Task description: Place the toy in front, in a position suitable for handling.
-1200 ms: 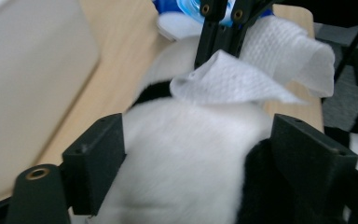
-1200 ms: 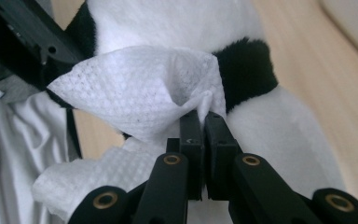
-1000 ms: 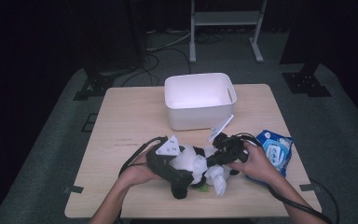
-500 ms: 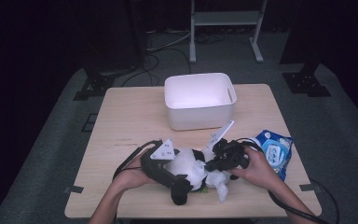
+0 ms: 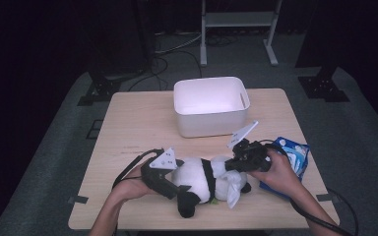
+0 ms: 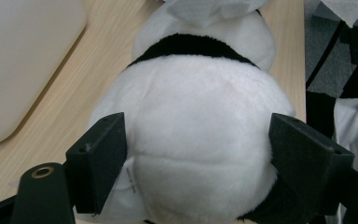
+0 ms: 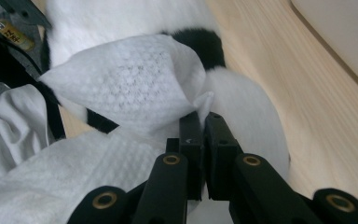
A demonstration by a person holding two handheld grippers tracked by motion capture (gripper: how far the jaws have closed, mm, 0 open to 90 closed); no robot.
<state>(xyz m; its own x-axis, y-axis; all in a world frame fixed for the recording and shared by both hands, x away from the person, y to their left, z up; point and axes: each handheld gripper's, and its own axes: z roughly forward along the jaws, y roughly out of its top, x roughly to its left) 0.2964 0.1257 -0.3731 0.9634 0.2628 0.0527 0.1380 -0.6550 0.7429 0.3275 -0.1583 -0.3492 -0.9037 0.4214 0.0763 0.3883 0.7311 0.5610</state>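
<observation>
Your right gripper has its jaws pinched tight on a fold of a white, embossed wet wipe, which drapes from the jaw tips over the near end of a black-and-white plush panda toy. In the high view that gripper sits at the panda's right end, with your right hand just behind it.

Your left gripper straddles the panda's round white rump: the jaws stand wide, one on each flank, and have just been closing a little with the plush between them. The pads lie against the fur, holding the toy steady, by the look of it. In the high view this gripper is at the toy's left end, your left hand behind it.

The panda lies on its side on the pale wooden table, its long axis running straight from one gripper to the other, so each tool meets one end of it. The wipe is already on the right-hand end, and the right gripper is the nearer one for any stroke along the body towards the left gripper; that stroke would run down the toy's length against the left gripper's hold.

Beyond both grippers stands a white rectangular plastic bin. Just outside the right hand lies a blue soft pack of wet wipes, near the table's edge.
</observation>
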